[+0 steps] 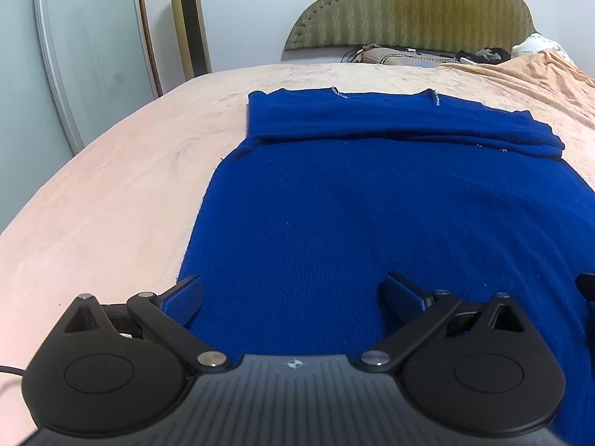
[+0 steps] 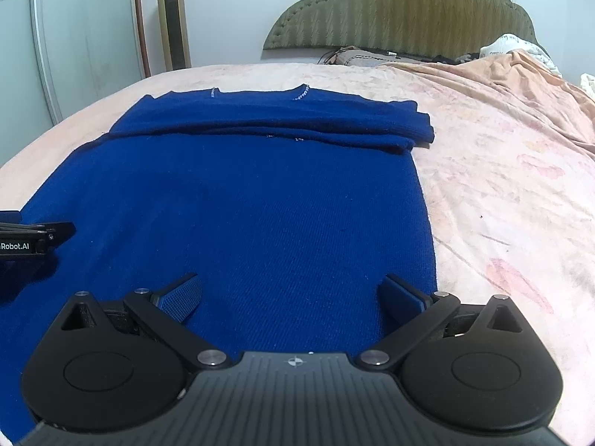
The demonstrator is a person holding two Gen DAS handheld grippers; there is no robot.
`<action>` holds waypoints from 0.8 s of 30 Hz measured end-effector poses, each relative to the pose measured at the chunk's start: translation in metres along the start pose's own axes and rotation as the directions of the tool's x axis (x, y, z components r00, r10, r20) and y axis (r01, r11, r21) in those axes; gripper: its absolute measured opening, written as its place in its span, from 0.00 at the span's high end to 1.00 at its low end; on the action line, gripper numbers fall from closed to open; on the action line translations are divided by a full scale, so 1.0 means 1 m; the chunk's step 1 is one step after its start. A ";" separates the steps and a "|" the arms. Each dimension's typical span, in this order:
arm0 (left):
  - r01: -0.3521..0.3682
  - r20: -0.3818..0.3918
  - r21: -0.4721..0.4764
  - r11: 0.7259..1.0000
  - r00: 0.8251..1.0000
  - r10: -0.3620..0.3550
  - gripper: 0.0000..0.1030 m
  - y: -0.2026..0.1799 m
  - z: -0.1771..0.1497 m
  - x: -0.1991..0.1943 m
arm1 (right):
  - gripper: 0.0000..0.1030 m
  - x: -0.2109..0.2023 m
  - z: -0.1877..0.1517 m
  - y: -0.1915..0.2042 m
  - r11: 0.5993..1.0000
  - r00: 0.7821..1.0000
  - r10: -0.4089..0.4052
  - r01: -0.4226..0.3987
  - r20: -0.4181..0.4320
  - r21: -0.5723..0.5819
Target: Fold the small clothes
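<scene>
In the left wrist view, the left tool (image 1: 293, 295) sits low over the near part of a blue knit garment (image 1: 372, 215), its two fingers spread wide with nothing between them but the cloth below. The garment lies flat on a peach-covered bed (image 1: 111, 186), its far end folded back toward the near side in a thick band (image 1: 390, 122). A green padded headboard (image 1: 420, 3) stands behind, and a gold tower fan (image 1: 187, 22) stands by the wall.

In the right wrist view, the right tool (image 2: 290, 293) is likewise spread wide and grips nothing, poised over the garment's near right part (image 2: 279, 215). The garment's right edge runs just beside the tool's right finger. Part of the left tool (image 2: 29, 241) shows at the left edge above the cloth.
</scene>
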State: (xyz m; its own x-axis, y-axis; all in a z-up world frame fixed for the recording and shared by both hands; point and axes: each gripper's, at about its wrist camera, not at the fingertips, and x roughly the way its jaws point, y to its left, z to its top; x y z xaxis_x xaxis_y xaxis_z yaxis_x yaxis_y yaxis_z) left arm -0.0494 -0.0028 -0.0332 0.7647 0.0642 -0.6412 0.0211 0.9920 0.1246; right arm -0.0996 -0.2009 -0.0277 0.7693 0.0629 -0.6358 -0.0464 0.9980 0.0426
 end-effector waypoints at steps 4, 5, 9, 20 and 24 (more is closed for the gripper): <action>-0.010 0.007 0.012 1.000 1.000 0.010 0.00 -0.002 0.000 -0.001 | 0.00 0.000 -0.001 -0.002 1.000 1.000 0.006 -0.006 0.003 0.006; -0.012 0.008 0.014 1.000 1.000 0.012 0.00 -0.003 0.000 -0.001 | 0.00 0.000 -0.001 -0.002 1.000 1.000 0.008 -0.008 0.004 0.008; -0.017 0.012 0.021 1.000 1.000 0.017 0.00 -0.004 0.000 -0.001 | 0.00 0.000 0.000 -0.004 1.000 1.000 0.016 -0.016 0.010 0.015; -0.009 0.005 0.013 1.000 1.000 0.009 0.00 -0.002 0.001 -0.001 | 0.00 -0.001 -0.001 -0.005 1.000 1.000 0.017 -0.018 0.018 0.025; 0.011 -0.020 0.021 1.000 1.000 -0.011 0.00 0.007 0.003 -0.011 | 0.00 -0.015 -0.002 -0.005 1.000 1.000 0.013 -0.013 0.015 0.001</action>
State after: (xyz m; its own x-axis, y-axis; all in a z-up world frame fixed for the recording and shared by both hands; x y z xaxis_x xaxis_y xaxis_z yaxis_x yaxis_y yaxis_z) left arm -0.0557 0.0034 -0.0235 0.7514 0.0554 -0.6575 0.0437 0.9901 0.1334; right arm -0.1120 -0.2067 -0.0199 0.7783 0.0761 -0.6233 -0.0562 0.9971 0.0516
